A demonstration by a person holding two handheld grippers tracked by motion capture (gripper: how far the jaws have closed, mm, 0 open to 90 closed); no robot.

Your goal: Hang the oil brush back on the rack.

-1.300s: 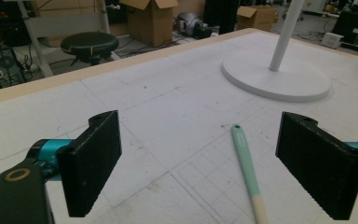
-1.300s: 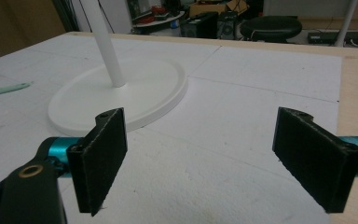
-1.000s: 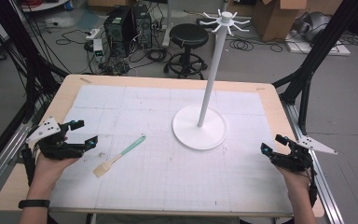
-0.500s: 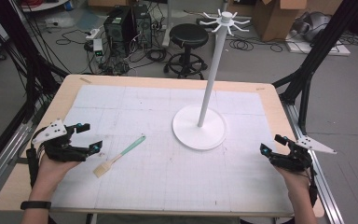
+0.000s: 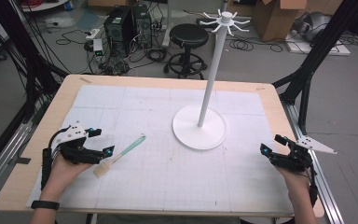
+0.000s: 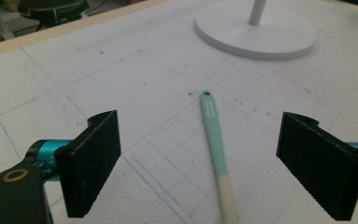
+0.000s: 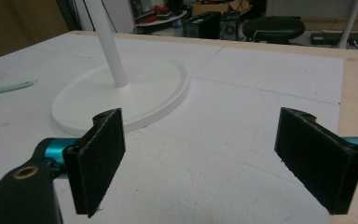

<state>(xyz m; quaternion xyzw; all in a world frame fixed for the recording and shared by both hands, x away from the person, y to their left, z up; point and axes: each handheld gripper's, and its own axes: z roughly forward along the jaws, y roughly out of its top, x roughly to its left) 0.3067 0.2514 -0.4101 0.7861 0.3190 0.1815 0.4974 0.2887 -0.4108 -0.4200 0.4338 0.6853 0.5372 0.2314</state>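
1. No legible writing or brand on anything; the small slot-shaped mark near the mint end of the brush (image 6: 213, 140) is too blurred to read.
2. Brush lies flat on the white gridded mat (image 5: 168, 182), at the mat's left side, well apart from the white stand (image 5: 199, 127). Its bristle end is cut off at the bottom edge of the left gripper view.
3. Left gripper (image 5: 98, 142): jaws wide apart, empty, the brush handle on the mat between them, untouched.
4. Right gripper (image 5: 273, 144): jaws wide apart, empty, near the mat's right edge.
5. Stand's top hooks (image 5: 225, 19) are small, detail unclear.
6. Clutter behind the stool (image 5: 189, 35) is indistinct.
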